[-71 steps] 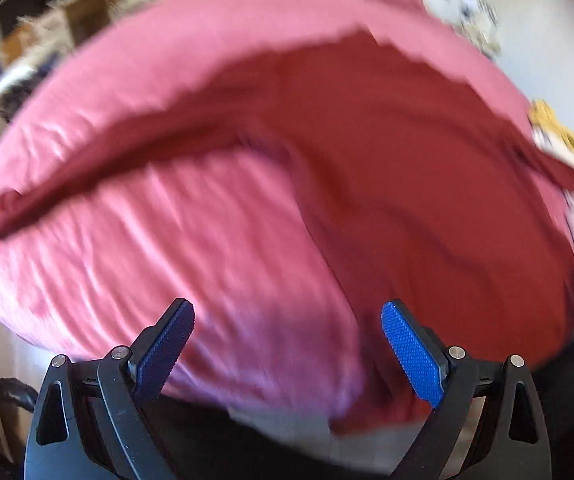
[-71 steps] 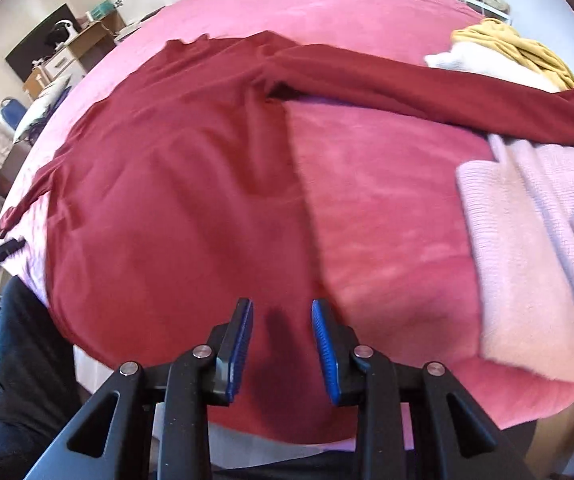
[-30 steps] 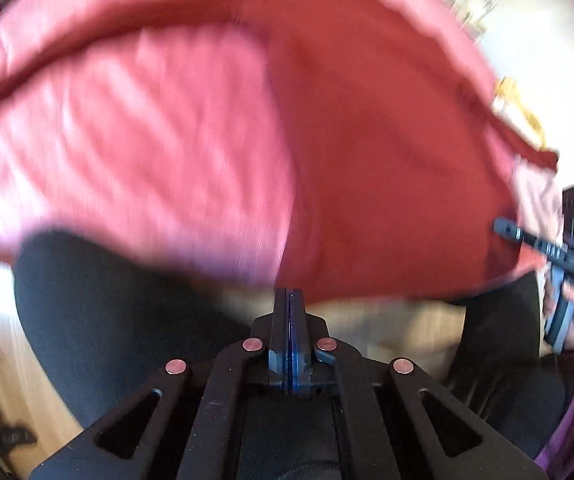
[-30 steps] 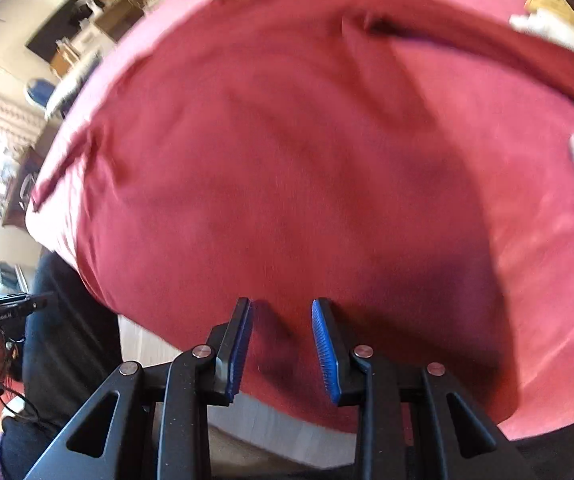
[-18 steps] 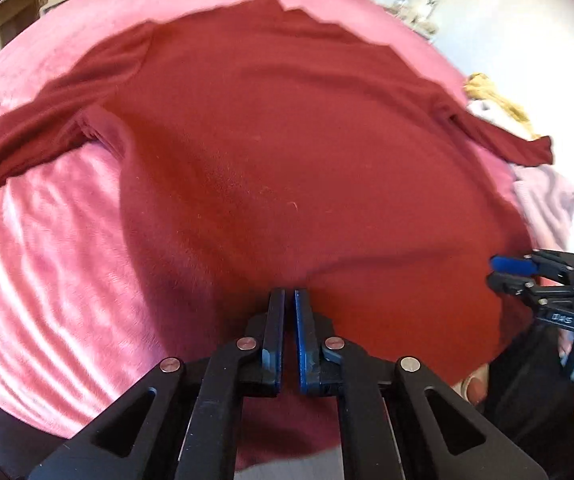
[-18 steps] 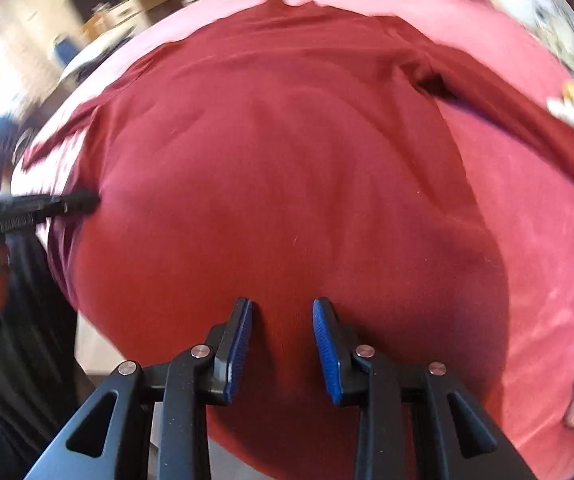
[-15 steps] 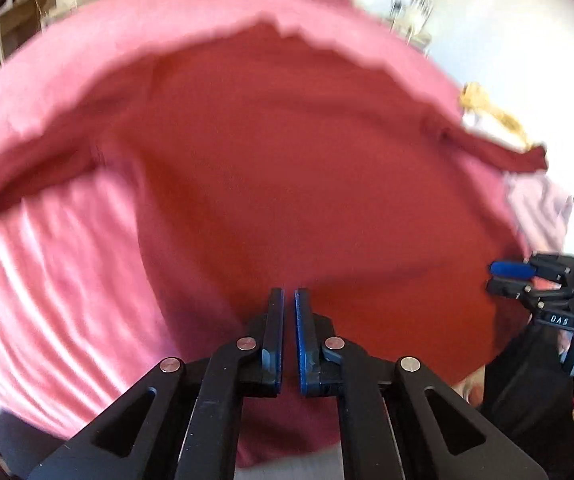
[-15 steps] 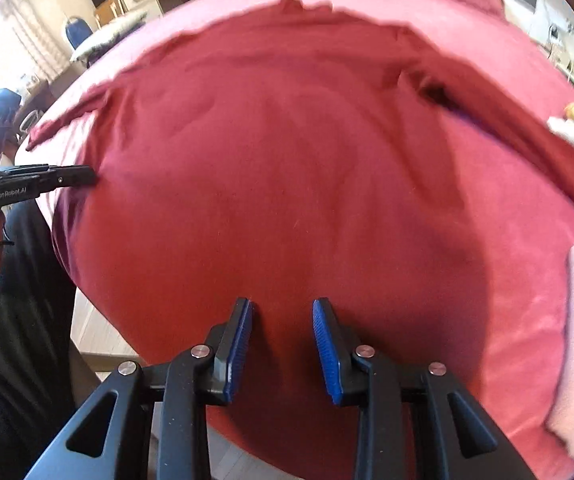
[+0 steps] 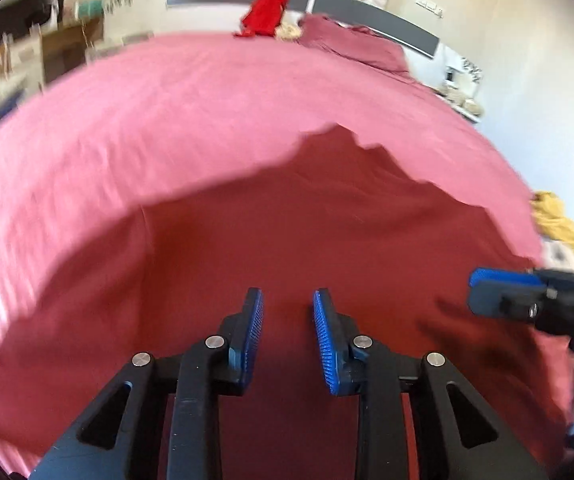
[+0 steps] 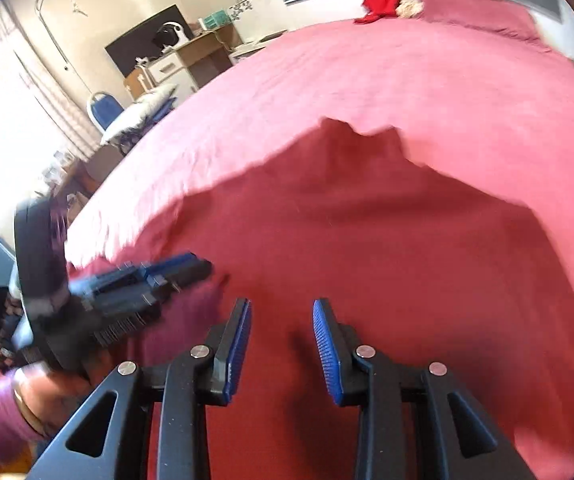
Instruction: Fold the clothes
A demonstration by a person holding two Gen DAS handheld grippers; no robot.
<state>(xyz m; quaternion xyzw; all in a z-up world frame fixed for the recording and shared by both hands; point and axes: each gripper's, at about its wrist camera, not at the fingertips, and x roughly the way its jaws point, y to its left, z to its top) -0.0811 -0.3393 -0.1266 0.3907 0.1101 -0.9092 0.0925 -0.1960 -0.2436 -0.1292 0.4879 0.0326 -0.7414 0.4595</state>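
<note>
Two grippers hover over a dark red garment (image 9: 327, 220) spread on a pink bed (image 9: 167, 112).

In the left wrist view the left gripper (image 9: 288, 334) fills the lower centre, its jaws opening with nothing between the blue pads, only cloth beneath; the right gripper (image 9: 499, 294) enters from the right edge. In the right wrist view the right gripper (image 10: 282, 346) sits lower centre, jaws part-way apart and holding nothing. The garment covers the lower half of both frames, its collar notch just above centre. A yellow garment (image 9: 559, 220) lies at the right edge.
</note>
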